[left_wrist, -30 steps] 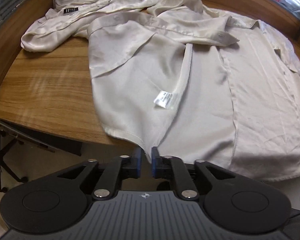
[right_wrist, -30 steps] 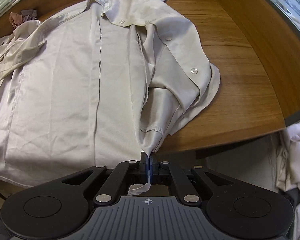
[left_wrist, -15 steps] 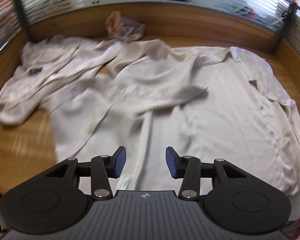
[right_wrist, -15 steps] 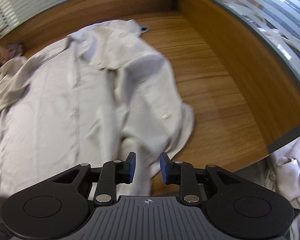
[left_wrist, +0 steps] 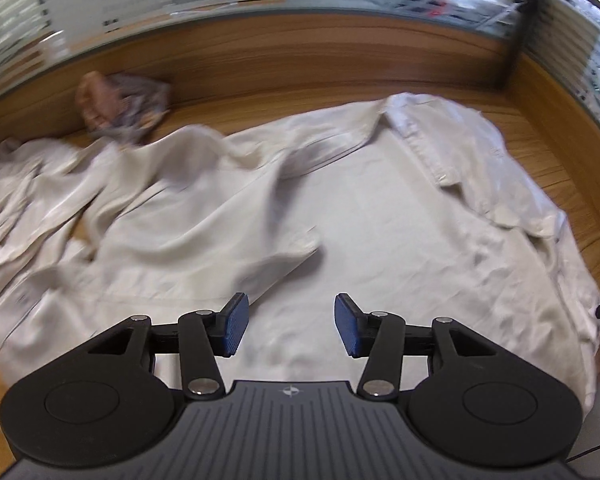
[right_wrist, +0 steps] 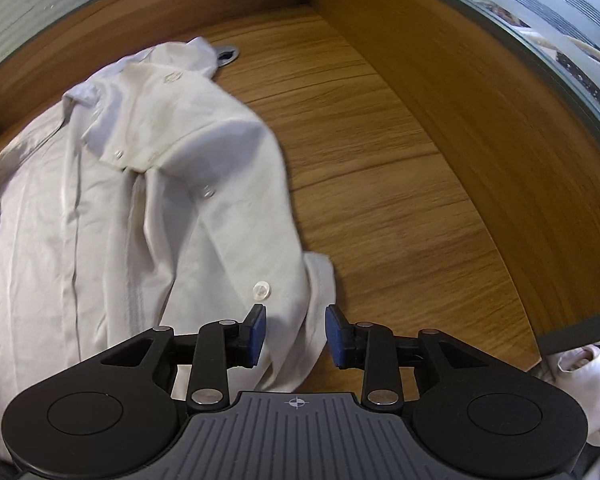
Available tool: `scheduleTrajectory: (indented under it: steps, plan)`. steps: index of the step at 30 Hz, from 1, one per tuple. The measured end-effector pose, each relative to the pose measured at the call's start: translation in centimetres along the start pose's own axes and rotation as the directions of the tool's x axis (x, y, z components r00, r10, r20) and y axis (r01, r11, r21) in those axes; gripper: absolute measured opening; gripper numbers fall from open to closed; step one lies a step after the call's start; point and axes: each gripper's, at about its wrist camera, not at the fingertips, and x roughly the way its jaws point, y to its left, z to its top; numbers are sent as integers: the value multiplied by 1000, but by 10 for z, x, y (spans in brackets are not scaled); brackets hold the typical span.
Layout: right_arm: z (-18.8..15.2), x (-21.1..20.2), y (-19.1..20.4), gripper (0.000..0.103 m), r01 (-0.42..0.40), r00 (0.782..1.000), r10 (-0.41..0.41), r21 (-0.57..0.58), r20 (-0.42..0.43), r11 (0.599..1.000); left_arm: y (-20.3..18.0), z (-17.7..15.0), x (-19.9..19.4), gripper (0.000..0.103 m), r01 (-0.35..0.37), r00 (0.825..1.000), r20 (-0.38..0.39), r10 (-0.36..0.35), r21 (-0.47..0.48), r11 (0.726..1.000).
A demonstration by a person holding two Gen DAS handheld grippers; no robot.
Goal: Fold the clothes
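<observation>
A cream satin button shirt (left_wrist: 380,216) lies spread on the wooden desk (left_wrist: 300,80), its collar toward the back. My left gripper (left_wrist: 288,326) hovers over the shirt's lower middle with its jaws opening and nothing pinched between the blue pads. In the right wrist view the same shirt (right_wrist: 148,184) has its right side and sleeve folded inward. My right gripper (right_wrist: 296,336) hangs above the sleeve's cuff edge near the desk's front, jaws opening; cloth shows below the gap but the pads do not press on it.
A second cream garment (left_wrist: 32,184) lies crumpled at the left, and a small patterned bundle (left_wrist: 124,104) sits against the back wall. Wooden panels with glass above ring the desk. A metal cable grommet (right_wrist: 225,55) is by the collar. White cloth (right_wrist: 580,384) hangs past the front right edge.
Both grippers let go of the shirt's hem and opened. The left one swept right over the shirt's middle; the right one moved forward along the folded sleeve. The released cloth settled onto the desk.
</observation>
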Motion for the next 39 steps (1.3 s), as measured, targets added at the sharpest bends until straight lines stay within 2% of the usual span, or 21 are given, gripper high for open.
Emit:
scheduleTrajectory:
  steps: [8,13,16,17,19,21,24,29,34,37,38,39]
  plan:
    - [12,7,-14,35,2,1000,-5,107,27,994,-46,42,52,53,95,995,5,-95,51,994]
    - [12,18,-20,34,-10,1000,8,180,11,984,-74,60,80,52,138,990,-34,-135,118,983]
    - [10,20,-17,7,-24,1000,22,194,11,981,-90,70,92,52,181,983,-55,-176,126,975]
    - [10,20,-16,6,-24,1000,22,195,15,980,-94,74,95,52,198,980,-59,-192,121,973]
    - [8,14,-16,5,-21,999,14,214,34,977,-101,81,101,50,246,968,-68,-241,86,965]
    - [6,6,-17,5,-22,999,9,242,53,970,-108,87,109,42,294,953,-80,-291,38,955]
    - [2,-7,-18,5,-27,997,5,283,77,959,-117,96,128,33,318,939,-122,-321,-38,947]
    - [-3,-22,-20,5,-40,995,6,329,103,943,-120,107,159,33,318,927,-144,-346,-183,930]
    - [-6,-27,-26,5,-42,994,0,369,112,929,-120,114,187,33,310,917,-150,-369,-313,898]
    - [-9,-31,-28,5,-38,993,-7,384,115,922,-120,117,193,19,314,915,-134,-381,-356,880]
    - [-9,-32,-30,5,-36,993,-10,390,116,920,-121,118,193,1,312,916,-134,-378,-354,882]
    - [-10,-33,-31,5,-34,993,-13,394,116,919,-122,120,193,1,312,918,-129,-375,-350,883]
